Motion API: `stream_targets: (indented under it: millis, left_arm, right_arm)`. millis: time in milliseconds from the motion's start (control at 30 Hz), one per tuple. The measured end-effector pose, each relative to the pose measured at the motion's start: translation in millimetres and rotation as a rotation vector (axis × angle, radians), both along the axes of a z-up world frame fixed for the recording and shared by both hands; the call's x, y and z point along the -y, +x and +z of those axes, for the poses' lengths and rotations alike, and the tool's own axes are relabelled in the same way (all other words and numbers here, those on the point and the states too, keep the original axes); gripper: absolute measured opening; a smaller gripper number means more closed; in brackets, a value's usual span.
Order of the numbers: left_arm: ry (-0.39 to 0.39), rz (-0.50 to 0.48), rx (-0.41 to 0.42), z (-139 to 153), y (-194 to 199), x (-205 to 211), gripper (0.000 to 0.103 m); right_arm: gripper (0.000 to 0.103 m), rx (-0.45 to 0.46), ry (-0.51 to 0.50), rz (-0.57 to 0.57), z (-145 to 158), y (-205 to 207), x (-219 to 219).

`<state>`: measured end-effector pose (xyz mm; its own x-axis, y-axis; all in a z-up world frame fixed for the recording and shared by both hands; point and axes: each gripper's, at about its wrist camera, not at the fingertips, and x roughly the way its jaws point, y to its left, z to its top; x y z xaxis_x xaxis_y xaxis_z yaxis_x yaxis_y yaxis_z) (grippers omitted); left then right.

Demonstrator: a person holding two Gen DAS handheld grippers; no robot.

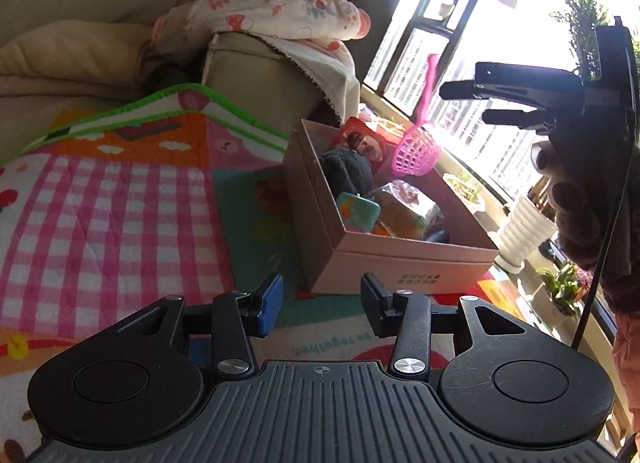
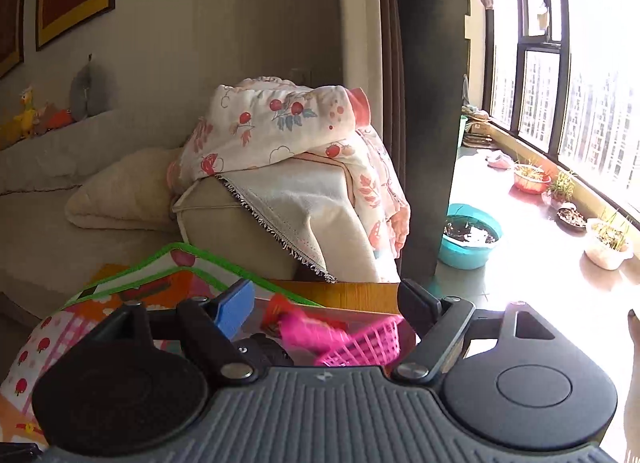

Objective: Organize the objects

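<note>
- Hard daylight through the tall dark-framed window (image 1: pixel 472 75); panes blown out white in both views.
- Glare washes the pale tiled balcony floor (image 2: pixel 532 223).
- Beige fabric sofa (image 1: pixel 60 75) dim, in shade.
- Pink plastic lattice basket (image 2: pixel 360 343) smeared by motion blur in the right view.
- Fisheye bends window frames at edges.

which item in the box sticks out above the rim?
The pink mesh scoop: its long handle rises well above the cardboard box at the far corner. The dark plush and packets stay low.
</note>
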<state>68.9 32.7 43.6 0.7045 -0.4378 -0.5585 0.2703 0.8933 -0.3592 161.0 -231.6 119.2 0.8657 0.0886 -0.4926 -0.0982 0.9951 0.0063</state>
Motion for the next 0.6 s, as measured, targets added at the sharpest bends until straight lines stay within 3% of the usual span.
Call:
stream_targets:
  millis: [100, 333, 400, 467, 600]
  left_arm:
    - [-0.035, -0.004, -0.003, 5.5, 19.2, 4.7, 0.047]
    - [0.005, 0.022, -0.020, 5.4, 60.0, 33.0, 0.047]
    - [0.006, 0.028, -0.016, 3.1, 61.4, 36.2, 0.047]
    - [-0.006, 0.030, 0.013, 0.4, 59.1, 35.9, 0.047]
    - [-0.040, 0.065, 0.063, -10.8, 55.9, 21.5, 0.047]
  right_arm:
    - [0.063, -0.006, -0.079, 0.018, -20.8, -39.0, 17.4]
    - [0.062, -0.093, -0.222, 0.094, -79.0, -100.1, 26.3]
    - [0.062, -0.089, -0.191, 0.101, -79.1, -99.9, 26.5]
    - [0.062, -0.093, -0.094, 0.116, -66.3, -88.1, 28.7]
    - [0.064, -0.110, 0.007, 0.122, -37.7, -44.1, 15.7]
